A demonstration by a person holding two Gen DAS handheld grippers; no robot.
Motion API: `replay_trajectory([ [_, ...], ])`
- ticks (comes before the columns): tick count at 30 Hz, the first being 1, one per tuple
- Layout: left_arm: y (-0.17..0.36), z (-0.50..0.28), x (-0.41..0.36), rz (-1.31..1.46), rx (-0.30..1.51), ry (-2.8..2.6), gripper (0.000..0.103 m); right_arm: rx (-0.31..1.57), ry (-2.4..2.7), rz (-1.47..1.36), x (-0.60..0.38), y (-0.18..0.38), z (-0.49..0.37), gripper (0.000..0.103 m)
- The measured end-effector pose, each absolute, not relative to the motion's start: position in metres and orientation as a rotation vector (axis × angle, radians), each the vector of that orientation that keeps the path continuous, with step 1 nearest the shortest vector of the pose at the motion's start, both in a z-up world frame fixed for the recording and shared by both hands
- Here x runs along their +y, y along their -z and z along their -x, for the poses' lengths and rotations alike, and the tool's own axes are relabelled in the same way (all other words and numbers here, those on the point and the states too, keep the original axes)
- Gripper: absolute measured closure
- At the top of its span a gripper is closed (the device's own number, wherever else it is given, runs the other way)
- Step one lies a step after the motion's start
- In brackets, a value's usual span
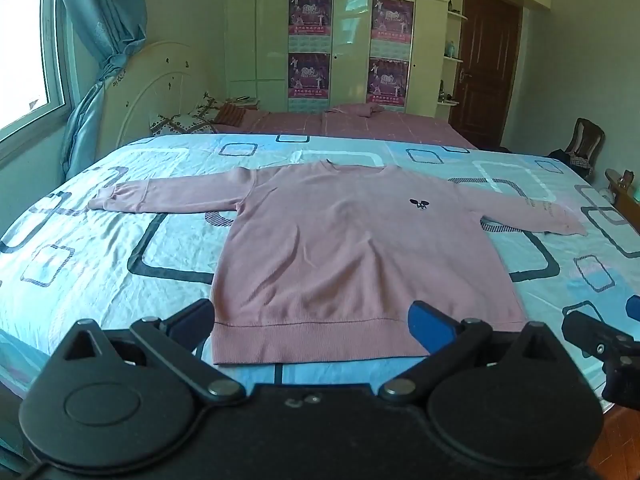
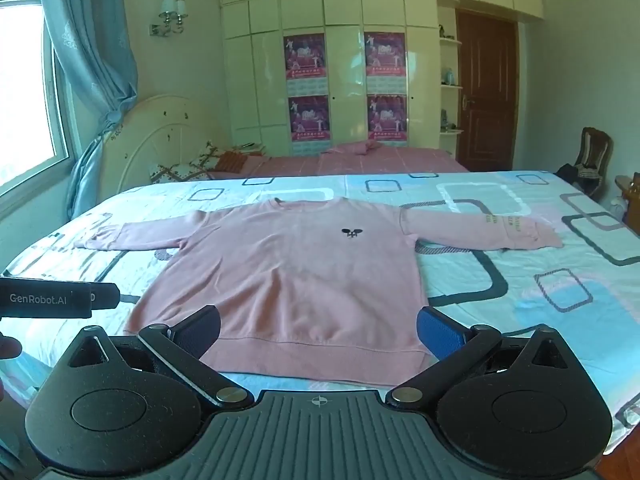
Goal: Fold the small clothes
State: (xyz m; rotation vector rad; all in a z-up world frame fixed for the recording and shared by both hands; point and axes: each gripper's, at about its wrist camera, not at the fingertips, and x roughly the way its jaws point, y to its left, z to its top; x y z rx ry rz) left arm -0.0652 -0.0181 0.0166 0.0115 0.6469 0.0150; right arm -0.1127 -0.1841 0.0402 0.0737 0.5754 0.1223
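Observation:
A pink long-sleeved sweatshirt lies flat, front up, on the bed with both sleeves spread sideways; it also shows in the right wrist view. A small dark emblem sits on its chest. My left gripper is open and empty, hovering just short of the hem. My right gripper is open and empty, also just in front of the hem. Part of the right gripper shows at the right edge of the left wrist view. The left gripper's body shows at the left of the right wrist view.
The bed has a light blue sheet with rounded-square patterns. Behind it is a pink bed with pillows and a white headboard. A window with blue curtains is at the left, a wardrobe and brown door at the back, a chair at the right.

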Motion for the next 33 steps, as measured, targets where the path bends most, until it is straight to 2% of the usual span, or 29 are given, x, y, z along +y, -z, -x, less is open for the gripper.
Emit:
replay_trajectory([
  [8, -0.021, 0.072, -0.024, -0.031, 0.647, 0.006, 0.001, 0.603, -0.117, -0.137, -0.224, -0.034, 0.129, 0.0],
  [33, -0.024, 0.064, -0.031, -0.033, 0.651, -0.004, 0.001, 0.603, -0.114, -0.122, -0.222, -0.036, 0.119, 0.0],
])
